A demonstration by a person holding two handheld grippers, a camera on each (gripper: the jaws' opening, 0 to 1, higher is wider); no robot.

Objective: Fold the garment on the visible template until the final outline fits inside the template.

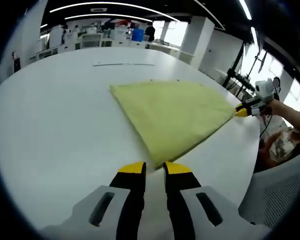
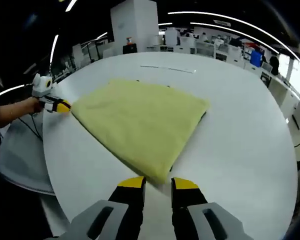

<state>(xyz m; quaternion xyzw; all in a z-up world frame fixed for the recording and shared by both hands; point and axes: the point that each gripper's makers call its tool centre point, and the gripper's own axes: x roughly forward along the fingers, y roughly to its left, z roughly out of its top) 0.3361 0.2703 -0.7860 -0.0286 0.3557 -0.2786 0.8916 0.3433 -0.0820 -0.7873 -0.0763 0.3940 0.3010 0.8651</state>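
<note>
White desk (image 1: 50,130) carries folded yellow garment (image 1: 172,112) mid-frame; left gripper (image 1: 155,169) and right gripper (image 2: 158,183) low at near corners, jaws parted, released.

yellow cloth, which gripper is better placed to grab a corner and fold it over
Hard to separate: the left gripper and right gripper each sit at a corner of the yellow cloth, jaws slightly apart. Each also appears at the far corner in the other's view, so a two-handed fold looks likeliest.
</note>
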